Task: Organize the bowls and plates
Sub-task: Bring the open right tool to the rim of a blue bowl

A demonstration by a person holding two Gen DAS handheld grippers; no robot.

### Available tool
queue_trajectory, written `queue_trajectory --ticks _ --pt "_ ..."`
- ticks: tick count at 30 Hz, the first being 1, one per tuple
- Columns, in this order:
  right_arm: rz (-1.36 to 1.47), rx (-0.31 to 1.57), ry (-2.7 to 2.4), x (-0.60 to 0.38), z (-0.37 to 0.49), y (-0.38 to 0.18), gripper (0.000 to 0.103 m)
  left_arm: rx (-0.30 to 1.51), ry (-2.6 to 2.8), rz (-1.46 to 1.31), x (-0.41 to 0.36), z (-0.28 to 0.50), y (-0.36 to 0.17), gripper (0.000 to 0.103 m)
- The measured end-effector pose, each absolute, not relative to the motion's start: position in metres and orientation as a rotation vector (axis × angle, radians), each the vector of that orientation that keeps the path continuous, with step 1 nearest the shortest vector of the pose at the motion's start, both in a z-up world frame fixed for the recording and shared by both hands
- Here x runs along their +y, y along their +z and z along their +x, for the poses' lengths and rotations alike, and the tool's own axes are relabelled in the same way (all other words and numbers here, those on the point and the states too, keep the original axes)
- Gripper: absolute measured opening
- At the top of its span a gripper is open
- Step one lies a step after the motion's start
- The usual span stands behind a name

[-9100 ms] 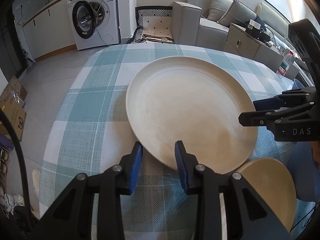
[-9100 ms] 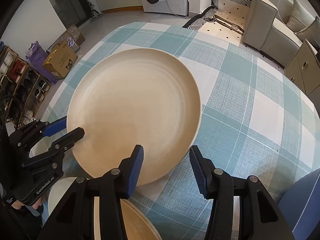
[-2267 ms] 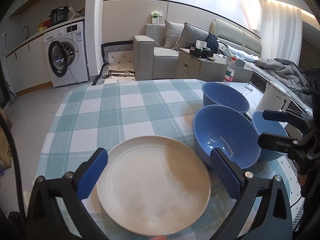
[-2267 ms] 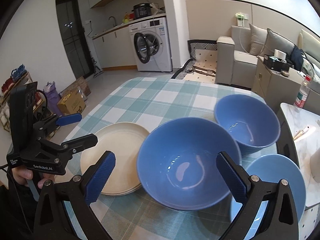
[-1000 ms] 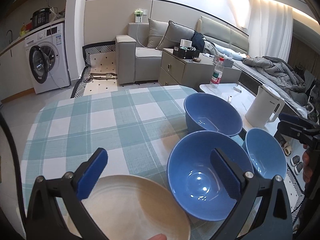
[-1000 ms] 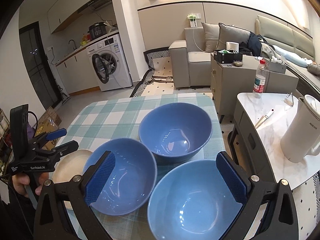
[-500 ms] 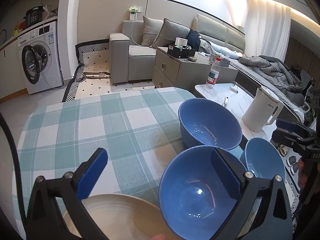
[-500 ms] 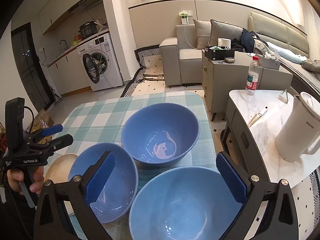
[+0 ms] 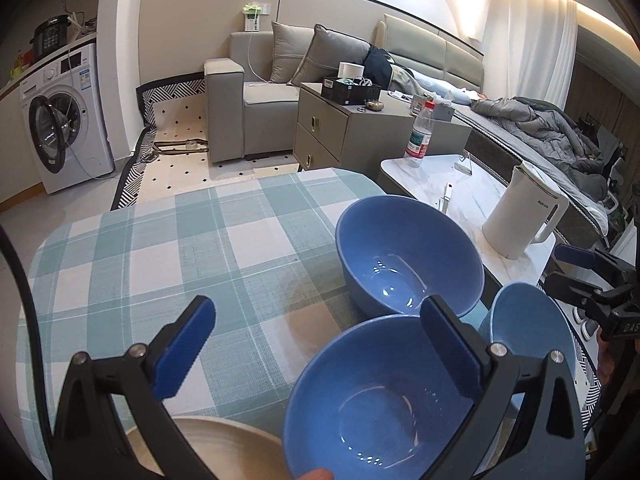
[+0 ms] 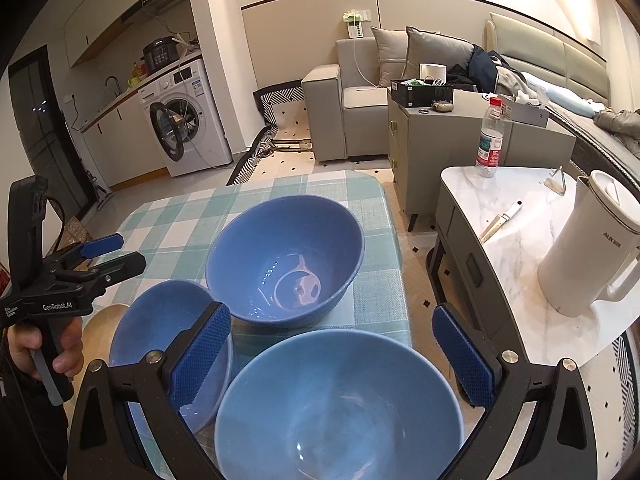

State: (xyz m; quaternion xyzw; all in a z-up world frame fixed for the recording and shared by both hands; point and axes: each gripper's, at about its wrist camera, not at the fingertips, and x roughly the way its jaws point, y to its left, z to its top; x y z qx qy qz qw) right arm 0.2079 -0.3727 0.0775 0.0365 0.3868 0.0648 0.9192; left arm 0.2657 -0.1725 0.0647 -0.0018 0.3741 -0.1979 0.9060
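Three blue bowls stand close together at the right end of the checked table (image 9: 160, 248). In the left wrist view they are a far bowl (image 9: 408, 256), a near bowl (image 9: 376, 400) and a right bowl (image 9: 524, 320). My left gripper (image 9: 320, 340) hangs open and empty above the near one. A beige plate stack (image 9: 208, 452) shows at the bottom left. My right gripper (image 10: 332, 352) is open and empty over the nearest bowl (image 10: 340, 408), with the far bowl (image 10: 288, 256) and left bowl (image 10: 160, 336) beyond. Each gripper appears in the other's view, the left gripper (image 10: 120, 254) and the right gripper (image 9: 564, 267).
Just right of the table stands a marble side table (image 10: 520, 208) with a white kettle (image 10: 592, 248), a water bottle (image 10: 490, 138) and small utensils. Behind are a grey cabinet (image 9: 344, 132), a sofa and a washing machine (image 9: 60, 116). A hand (image 10: 60, 344) holds the left gripper.
Both grippers let go of the large plate, which now lies on the stack. They have since opened wide and swung right toward the bowls; the plates slid to the lower left.
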Motion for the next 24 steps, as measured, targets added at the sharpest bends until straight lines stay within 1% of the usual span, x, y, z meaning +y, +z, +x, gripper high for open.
queue_trajectory --ticks 13,24 --pt "0.089 0.841 0.121 -0.372 0.236 0.063 0.102 0.819 -0.408 0.013 -0.189 0.29 0.052 0.103" --pt "0.164 0.916 0.121 -0.383 0.267 0.043 0.102 0.901 -0.415 0.008 -0.205 0.318 0.036 0.102"
